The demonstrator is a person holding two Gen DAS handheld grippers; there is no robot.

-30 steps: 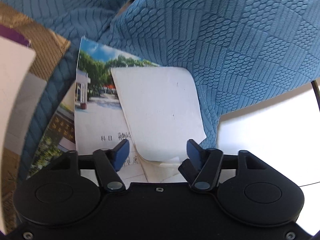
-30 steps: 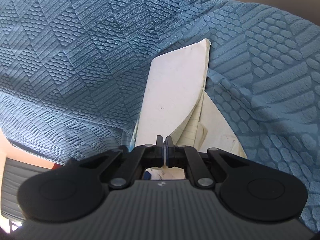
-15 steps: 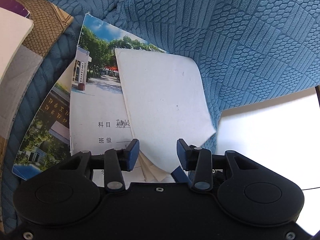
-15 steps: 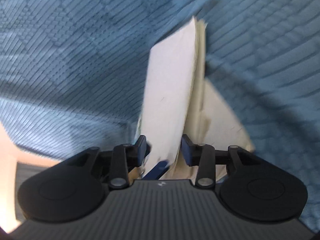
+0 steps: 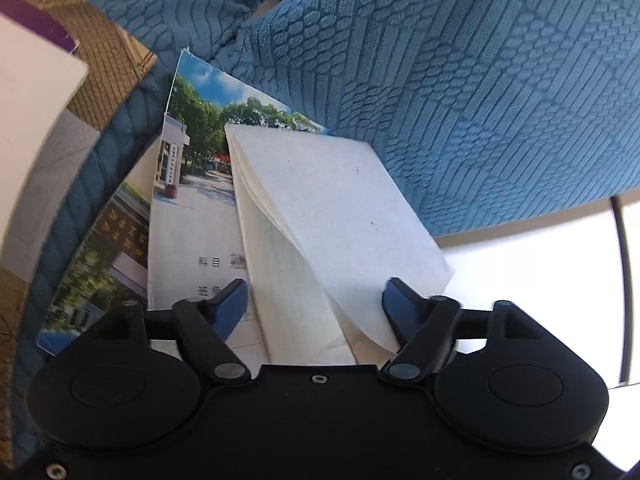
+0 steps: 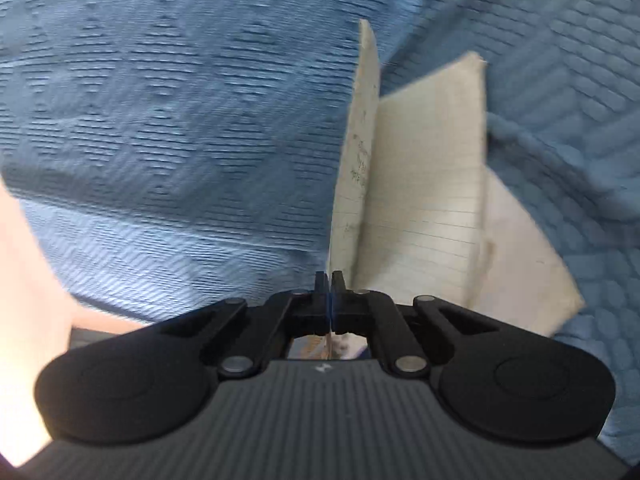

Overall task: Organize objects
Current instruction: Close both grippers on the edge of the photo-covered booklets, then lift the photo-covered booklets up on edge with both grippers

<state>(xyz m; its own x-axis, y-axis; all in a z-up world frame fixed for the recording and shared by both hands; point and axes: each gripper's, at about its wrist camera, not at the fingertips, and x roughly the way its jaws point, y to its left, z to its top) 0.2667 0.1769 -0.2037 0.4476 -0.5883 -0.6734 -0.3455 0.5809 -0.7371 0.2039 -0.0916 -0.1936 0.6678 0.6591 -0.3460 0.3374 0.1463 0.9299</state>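
Change since earlier frames: the left hand-held gripper [image 5: 316, 300] is now standing wider than half a second ago; the right hand-held gripper [image 6: 330, 284], spread half a second ago, is now pressing together on a page again, and its view is smearing with motion.

Left hand-held gripper: fingers are spreading wide, blue pads [image 5: 230, 306] on either side of the white notebook [image 5: 320, 216], not gripping it.

Right hand-held gripper: fingers are pinching one thin sheet edge-on; the lifted page [image 6: 356, 168] is standing nearly upright from the fingertips, faint handwriting showing on it.

White notebook, left view: it is lying partly open between the pads, cover bowing upward, pages fanning beneath, its near end hanging over the counter edge side.

White notebook, right view: the lined pages [image 6: 428, 200] are fanning open just right of the pinched sheet, resting on the blue fabric.

Photo-cover booklet [image 5: 192, 208]: it is lying flat under the notebook, showing trees, a building and printed characters; a second printed cover [image 5: 100, 256] is peeking out below its left side.

Blue textured cloth [image 5: 460, 80]: it is draping behind and around the booklets, filling the far field in both views.

Far left: a brown woven surface [image 5: 108, 56] and a white book with a purple edge [image 5: 28, 92] are sitting beyond the cloth.

Far right: a bright white counter [image 5: 540, 264] is glaring, detail washed out.
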